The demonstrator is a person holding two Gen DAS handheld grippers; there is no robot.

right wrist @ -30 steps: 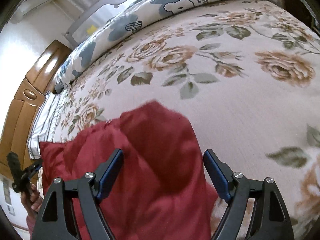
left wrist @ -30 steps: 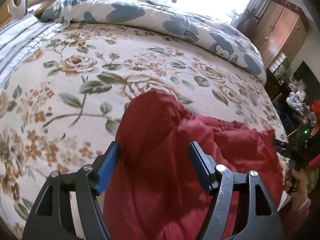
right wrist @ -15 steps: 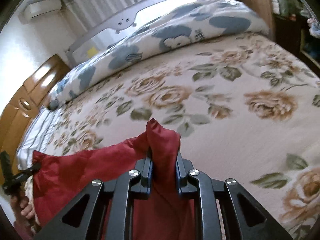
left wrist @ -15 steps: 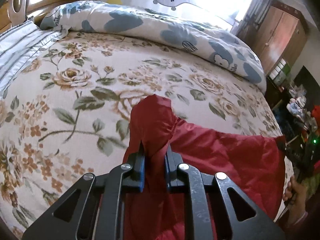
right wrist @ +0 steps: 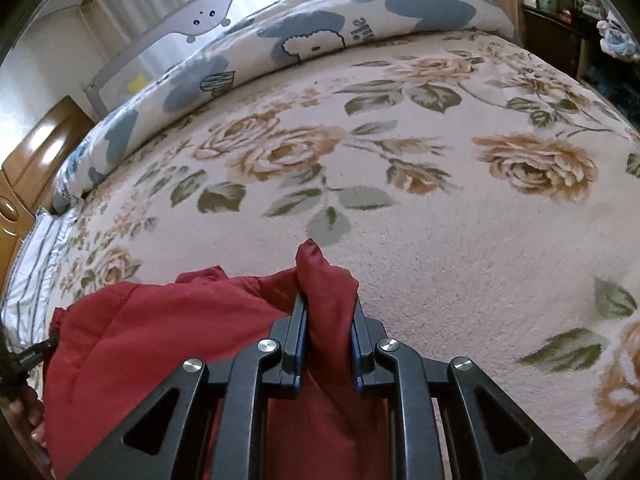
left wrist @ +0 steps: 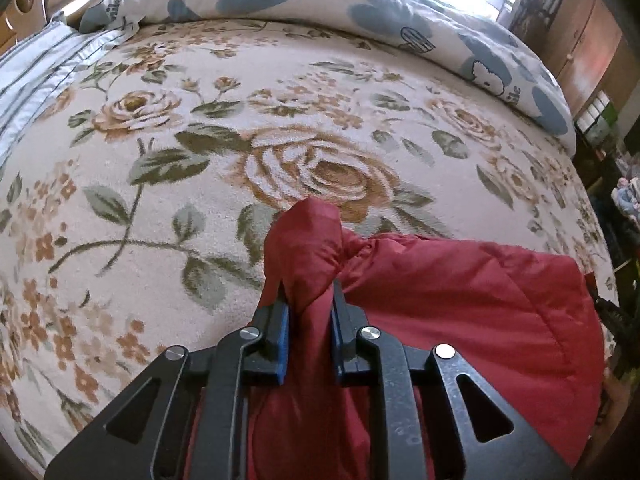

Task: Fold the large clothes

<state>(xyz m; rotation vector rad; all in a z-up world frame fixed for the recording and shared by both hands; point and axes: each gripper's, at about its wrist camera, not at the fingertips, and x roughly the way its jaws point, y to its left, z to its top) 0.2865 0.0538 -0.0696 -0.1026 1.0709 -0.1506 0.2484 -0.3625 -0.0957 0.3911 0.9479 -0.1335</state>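
Observation:
A dark red padded garment (left wrist: 460, 300) lies on the floral bedspread (left wrist: 200, 140). My left gripper (left wrist: 307, 300) is shut on a bunched corner of the garment, which pokes out past the fingertips. The rest of the garment spreads to the right in the left wrist view. My right gripper (right wrist: 327, 308) is shut on the other bunched corner of the red garment (right wrist: 160, 332), which spreads to the left in the right wrist view. Both corners are held just above the floral bedspread (right wrist: 460, 220).
A rolled white duvet with blue shapes (left wrist: 360, 4) lies along the far side of the bed and also shows in the right wrist view (right wrist: 304, 36). A striped pillow (left wrist: 36, 64) and wooden headboard sit at the left. Wooden wardrobes (left wrist: 588, 40) and clutter stand at the right.
Both grippers closed on the garment's corners a second ago and have since carried them forward over the bedspread, lower and closer to it.

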